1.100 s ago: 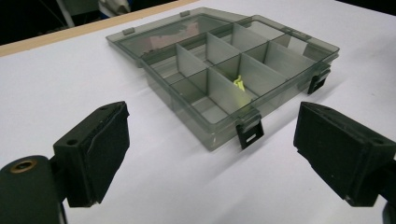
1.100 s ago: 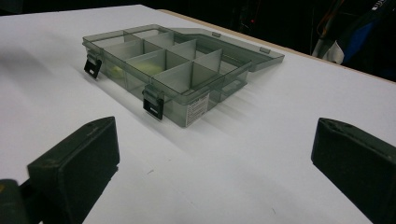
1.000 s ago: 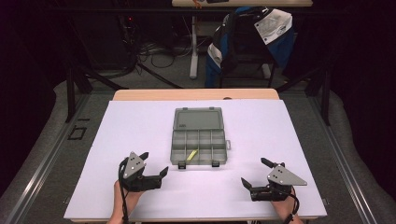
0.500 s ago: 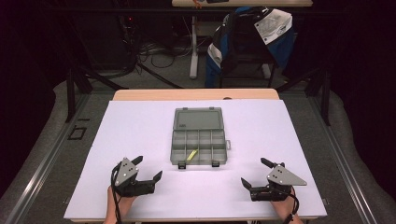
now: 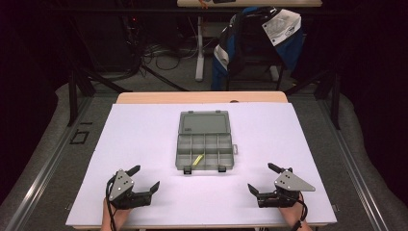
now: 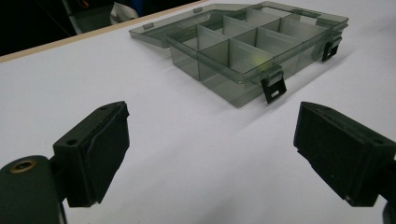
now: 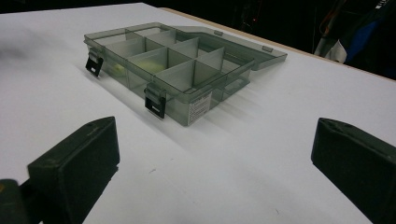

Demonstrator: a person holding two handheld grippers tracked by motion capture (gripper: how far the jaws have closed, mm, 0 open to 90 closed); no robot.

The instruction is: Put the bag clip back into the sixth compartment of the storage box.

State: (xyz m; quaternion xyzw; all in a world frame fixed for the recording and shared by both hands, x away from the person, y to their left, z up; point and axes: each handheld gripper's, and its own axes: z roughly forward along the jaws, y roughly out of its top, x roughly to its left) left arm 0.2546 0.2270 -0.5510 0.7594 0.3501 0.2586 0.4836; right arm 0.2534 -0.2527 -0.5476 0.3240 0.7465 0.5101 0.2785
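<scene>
You are holding the left gripper near the table's front edge, jaws wide and empty. The open box is sitting mid-table, well apart, one yellow piece inside, apparently untouched. Your right gripper is waiting, likewise wide and empty.

- In the high view, we see the person's forearms cut off by the bottom edge, so only the hands behind the left gripper and right gripper show.
- The yellow item in the compartment box is too small for us to identify.
- Through the box wall in the right gripper view, we see it only as a pale blur.
</scene>
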